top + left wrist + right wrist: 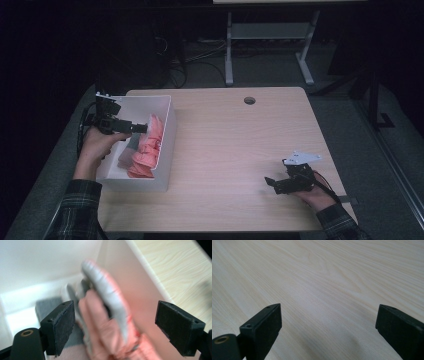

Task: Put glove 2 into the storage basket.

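High view: rectangular white bin (167, 145) holds crumpled pink cloth (148, 150).

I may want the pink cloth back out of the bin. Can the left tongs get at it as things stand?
Probably yes. The left tongs hang open right above the pink cloth in the white bin, and the left gripper view shows the cloth between the jaws with nothing covering it.

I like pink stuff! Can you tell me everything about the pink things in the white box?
The pink and grey fabric gloves look soft and crumpled, piled loosely in a long heap inside the white rectangular plastic box at the wooden table's left edge. They lean against the box's right wall, beside a flat grey piece on its floor. The left claw hangs open around one glove's fingers, pads not pressing.
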The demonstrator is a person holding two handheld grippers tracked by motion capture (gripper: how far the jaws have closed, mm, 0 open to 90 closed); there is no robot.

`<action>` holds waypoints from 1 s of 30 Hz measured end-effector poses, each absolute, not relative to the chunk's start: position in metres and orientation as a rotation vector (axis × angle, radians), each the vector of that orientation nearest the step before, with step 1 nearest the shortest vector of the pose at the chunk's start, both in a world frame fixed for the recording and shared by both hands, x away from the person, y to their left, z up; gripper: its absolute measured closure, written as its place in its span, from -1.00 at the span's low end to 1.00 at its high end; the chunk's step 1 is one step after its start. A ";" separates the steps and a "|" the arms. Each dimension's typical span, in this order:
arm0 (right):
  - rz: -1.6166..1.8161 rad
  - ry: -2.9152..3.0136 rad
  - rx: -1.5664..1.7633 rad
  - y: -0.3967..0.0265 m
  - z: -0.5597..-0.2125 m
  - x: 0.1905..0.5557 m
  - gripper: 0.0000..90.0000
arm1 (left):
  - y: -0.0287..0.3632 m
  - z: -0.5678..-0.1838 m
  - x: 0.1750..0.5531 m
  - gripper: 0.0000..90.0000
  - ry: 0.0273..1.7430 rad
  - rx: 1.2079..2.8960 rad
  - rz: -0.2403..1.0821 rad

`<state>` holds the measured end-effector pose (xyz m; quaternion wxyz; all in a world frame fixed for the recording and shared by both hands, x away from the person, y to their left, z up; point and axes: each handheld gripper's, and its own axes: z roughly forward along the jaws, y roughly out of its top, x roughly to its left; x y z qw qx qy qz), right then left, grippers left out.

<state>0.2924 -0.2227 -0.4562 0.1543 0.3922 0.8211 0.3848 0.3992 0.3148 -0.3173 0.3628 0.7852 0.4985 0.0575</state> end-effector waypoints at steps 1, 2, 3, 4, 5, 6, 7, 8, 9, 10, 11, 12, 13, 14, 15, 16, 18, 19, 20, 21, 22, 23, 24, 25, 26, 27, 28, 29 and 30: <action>1.103 2.353 1.124 -0.223 -0.456 0.292 -0.86 | 0.311 -0.312 0.397 -0.65 1.265 2.017 0.155; 1.103 2.354 1.126 -0.223 -0.456 0.292 -0.86 | 0.307 -0.307 0.395 -0.65 1.253 2.010 0.161; 1.101 2.354 1.125 -0.223 -0.456 0.292 -0.86 | 0.303 -0.303 0.394 -0.65 1.229 2.006 0.169; 1.104 2.351 1.127 -0.223 -0.456 0.292 -0.86 | 0.299 -0.298 0.392 -0.65 1.215 1.998 0.170; 1.105 2.350 1.127 -0.223 -0.456 0.292 -0.86 | 0.294 -0.294 0.391 -0.65 1.198 2.001 0.177; 1.105 2.350 1.127 -0.223 -0.456 0.292 -0.86 | 0.290 -0.291 0.389 -0.65 1.178 2.011 0.189; 1.105 2.350 1.128 -0.223 -0.456 0.292 -0.86 | 0.284 -0.288 0.387 -0.65 1.168 2.003 0.191; 1.105 2.350 1.128 -0.223 -0.456 0.292 -0.86 | 0.280 -0.285 0.386 -0.65 1.148 2.015 0.194; 1.105 2.350 1.127 -0.223 -0.456 0.292 -0.86 | 0.274 -0.283 0.384 -0.65 1.133 2.014 0.195; 1.102 2.354 1.126 -0.223 -0.456 0.292 -0.86 | 0.269 -0.281 0.382 -0.65 1.113 2.020 0.197; 1.104 2.353 1.125 -0.223 -0.456 0.292 -0.86 | 0.263 -0.279 0.380 -0.65 1.101 2.014 0.200; 1.101 2.354 1.122 -0.223 -0.456 0.292 -0.86 | 0.258 -0.278 0.378 -0.65 1.085 2.009 0.203; 1.099 2.354 1.122 -0.223 -0.456 0.292 -0.86 | 0.252 -0.276 0.375 -0.65 1.065 2.010 0.204; 1.105 2.350 1.126 -0.223 -0.456 0.292 -0.86 | 0.246 -0.275 0.373 -0.65 1.048 2.010 0.204; 1.106 2.349 1.127 -0.223 -0.456 0.292 -0.86 | 0.240 -0.274 0.371 -0.65 1.031 2.013 0.206; 1.106 2.348 1.127 -0.223 -0.456 0.292 -0.86 | 0.233 -0.274 0.369 -0.65 1.014 2.018 0.202; 1.100 2.352 1.121 -0.223 -0.456 0.292 -0.86 | 0.219 -0.274 0.365 -0.65 0.982 2.027 0.194; 1.102 2.352 1.125 -0.223 -0.456 0.292 -0.86 | 0.211 -0.275 0.364 -0.65 0.966 2.034 0.191; 1.102 2.352 1.125 -0.223 -0.456 0.292 -0.86 | 0.202 -0.278 0.362 -0.65 0.950 2.043 0.186; 1.104 2.350 1.126 -0.223 -0.456 0.292 -0.86 | 0.197 -0.279 0.361 -0.65 0.945 2.051 0.179; 1.104 2.350 1.126 -0.223 -0.456 0.292 -0.86 | 0.190 -0.281 0.359 -0.65 0.930 2.064 0.181; 1.106 2.350 1.127 -0.223 -0.456 0.292 -0.86 | 0.183 -0.284 0.358 -0.64 0.921 2.068 0.176; 1.105 2.350 1.127 -0.223 -0.456 0.292 -0.86 | 0.177 -0.287 0.356 -0.64 0.912 2.078 0.168; 1.104 2.350 1.127 -0.223 -0.456 0.292 -0.86 | 0.171 -0.289 0.355 -0.64 0.900 2.090 0.162; 1.105 2.350 1.128 -0.223 -0.456 0.292 -0.86 | 0.165 -0.292 0.354 -0.64 0.893 2.100 0.159; 1.105 2.350 1.128 -0.223 -0.456 0.292 -0.86 | 0.159 -0.295 0.353 -0.64 0.886 2.111 0.160; 1.106 2.350 1.128 -0.223 -0.456 0.292 -0.86 | 0.155 -0.299 0.352 -0.64 0.871 2.128 0.154; 1.107 2.350 1.127 -0.223 -0.456 0.292 -0.86 | 0.150 -0.302 0.351 -0.64 0.864 2.133 0.149; 1.104 2.352 1.125 -0.223 -0.456 0.292 -0.86 | 0.145 -0.306 0.350 -0.64 0.859 2.139 0.146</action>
